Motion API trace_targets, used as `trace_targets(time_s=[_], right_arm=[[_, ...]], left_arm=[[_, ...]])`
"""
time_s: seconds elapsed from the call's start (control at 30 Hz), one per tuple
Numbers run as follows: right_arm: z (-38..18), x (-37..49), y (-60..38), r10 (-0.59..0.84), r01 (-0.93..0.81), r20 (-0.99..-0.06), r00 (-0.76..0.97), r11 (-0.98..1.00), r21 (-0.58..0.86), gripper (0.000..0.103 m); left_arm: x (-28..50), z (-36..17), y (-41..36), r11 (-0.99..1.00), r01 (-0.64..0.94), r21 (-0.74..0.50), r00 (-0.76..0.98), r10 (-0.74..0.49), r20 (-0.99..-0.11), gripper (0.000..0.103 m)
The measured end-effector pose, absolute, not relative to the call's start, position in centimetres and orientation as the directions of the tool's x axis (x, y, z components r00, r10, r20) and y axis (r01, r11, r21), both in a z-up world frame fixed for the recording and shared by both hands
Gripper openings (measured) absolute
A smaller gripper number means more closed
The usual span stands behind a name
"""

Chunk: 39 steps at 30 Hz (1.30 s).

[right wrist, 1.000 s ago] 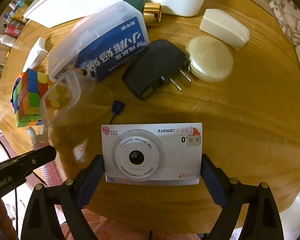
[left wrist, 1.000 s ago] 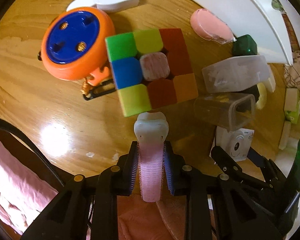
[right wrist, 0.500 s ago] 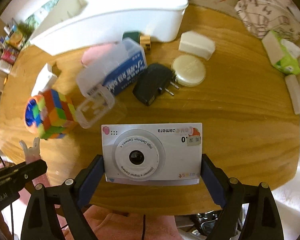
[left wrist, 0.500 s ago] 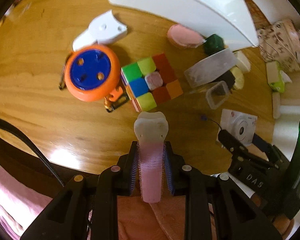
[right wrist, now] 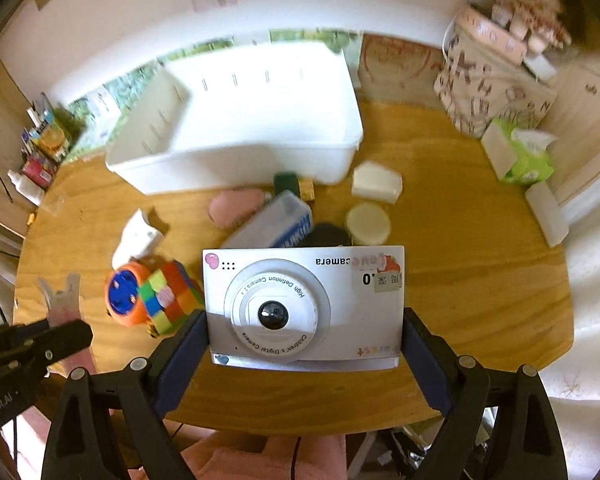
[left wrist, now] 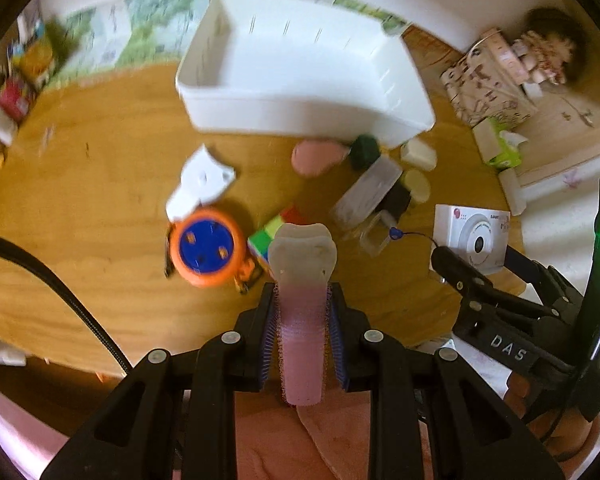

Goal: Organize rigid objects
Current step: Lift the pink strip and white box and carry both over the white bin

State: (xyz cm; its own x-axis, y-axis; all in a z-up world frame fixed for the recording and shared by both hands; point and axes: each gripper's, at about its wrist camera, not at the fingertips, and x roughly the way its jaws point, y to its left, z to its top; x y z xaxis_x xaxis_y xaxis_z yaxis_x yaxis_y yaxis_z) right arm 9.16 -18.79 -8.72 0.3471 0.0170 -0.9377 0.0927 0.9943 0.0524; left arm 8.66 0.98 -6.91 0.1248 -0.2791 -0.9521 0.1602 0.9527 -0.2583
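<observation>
My left gripper [left wrist: 302, 312] is shut on a pink and white tooth model [left wrist: 302, 264], held high above the wooden table [left wrist: 100, 272]. My right gripper [right wrist: 305, 336] is shut on a white toy camera [right wrist: 304, 304], also held above the table; the camera shows in the left wrist view [left wrist: 474, 238] too. A white bin [left wrist: 304, 80] stands open at the back of the table, also in the right wrist view [right wrist: 252, 120]. On the table lie a colour cube [right wrist: 172, 296], an orange and blue reel [left wrist: 206, 248] and a white clip [left wrist: 202, 180].
Near the bin's front lie a pink case [right wrist: 236, 206], a clear box with blue label [right wrist: 276, 224], a black plug [right wrist: 328, 236], a round cream compact [right wrist: 368, 224] and a white block [right wrist: 376, 182]. A patterned bag [right wrist: 488, 84] and green tissue pack [right wrist: 524, 156] stand at right.
Both grippers have risen and pulled back from the table with their objects. The objects on the table look smaller, and the white bin's open inside has come into view.
</observation>
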Motion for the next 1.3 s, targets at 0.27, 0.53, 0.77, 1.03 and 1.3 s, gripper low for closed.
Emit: trace_targets(time_s=[0.27,0.53,0.77,1.03,1.3], right_arm=[[-4.3,10.6,-17.7,0.018,0.06,-0.891,0.454,0.997,0.051,0.092],[-1.9,13.3,-17.2,0.02,0.032,-0.851,0.525,0.999,0.043,0.092],[-1.8,16.6,-17.4,0.036,0.013,-0.83,0.557,0.999,0.052,0.092],[-3.4,20.3,-18.2,0.046,0.0,-0.819,0.572,0.998,0.056,0.092],[-5.3,23.4,-18.4,0.054,-0.037,-0.793,0.606,0.999,0.039,0.092]], left_arm=[[10.7,-2.6,1.2,0.946,0.234,-0.223,0.254,-0.281,-0.925,0.026],[13.0,1.0,1.5,0.944,0.258,-0.204,0.368,-0.292,-0.883,0.026],[15.2,2.8,1.3,0.941,0.278,-0.194,0.463,-0.308,-0.831,0.026],[18.3,2.6,0.5,0.938,0.298,-0.178,0.546,-0.32,-0.774,0.026],[21.4,0.0,-0.1,0.931,0.31,-0.191,0.587,-0.346,-0.732,0.026]])
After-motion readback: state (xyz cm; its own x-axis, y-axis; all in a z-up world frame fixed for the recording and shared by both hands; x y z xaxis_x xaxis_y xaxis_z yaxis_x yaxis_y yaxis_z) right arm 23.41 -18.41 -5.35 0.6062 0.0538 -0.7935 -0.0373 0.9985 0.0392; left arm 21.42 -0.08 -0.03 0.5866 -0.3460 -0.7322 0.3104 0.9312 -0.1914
